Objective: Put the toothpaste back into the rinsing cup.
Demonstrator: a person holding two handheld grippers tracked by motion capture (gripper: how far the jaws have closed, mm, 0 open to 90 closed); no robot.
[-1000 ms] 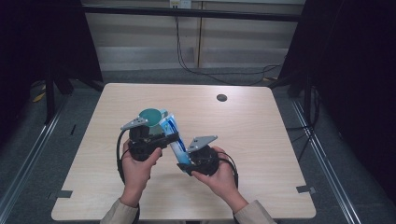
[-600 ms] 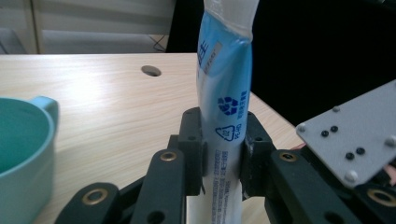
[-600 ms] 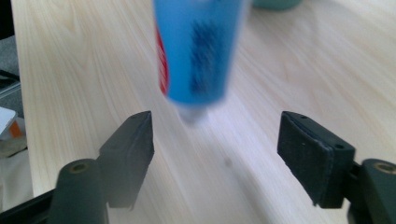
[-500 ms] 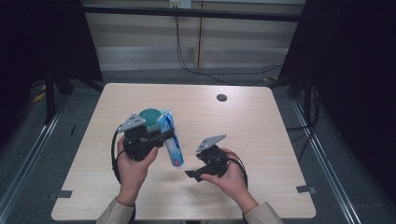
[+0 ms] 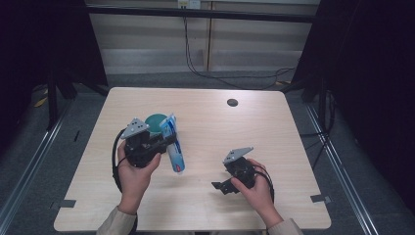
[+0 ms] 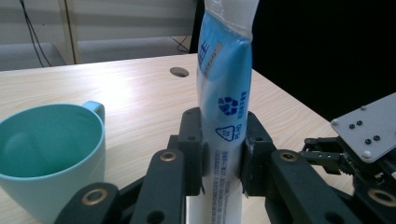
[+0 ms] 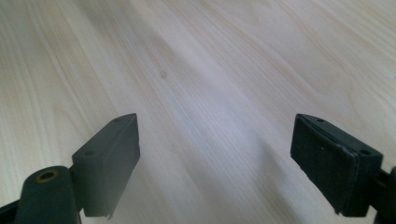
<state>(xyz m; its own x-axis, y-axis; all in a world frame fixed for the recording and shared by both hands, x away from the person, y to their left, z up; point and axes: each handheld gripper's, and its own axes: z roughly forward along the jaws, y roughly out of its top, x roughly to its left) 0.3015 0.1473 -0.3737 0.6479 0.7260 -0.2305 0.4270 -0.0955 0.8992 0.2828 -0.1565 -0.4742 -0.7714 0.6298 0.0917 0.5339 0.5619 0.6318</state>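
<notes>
Each hand-held gripper was black, the left hand-held gripper [image 5: 164,140] and the right hand-held gripper [image 5: 220,186] alike topped by a grey three-cornered plate [image 5: 135,129] dotted with small dark screws. Brass-coloured rivets marked the jaw linkages. Flat rectangular black pads [image 7: 114,158] faced each jaw. A black cable [image 5: 116,161] looped from each. The person wore light beige sleeves [image 5: 117,224].

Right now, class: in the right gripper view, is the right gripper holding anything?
No: the right gripper stands wide open, with nothing but bare wooden table between its two black jaws.
</notes>
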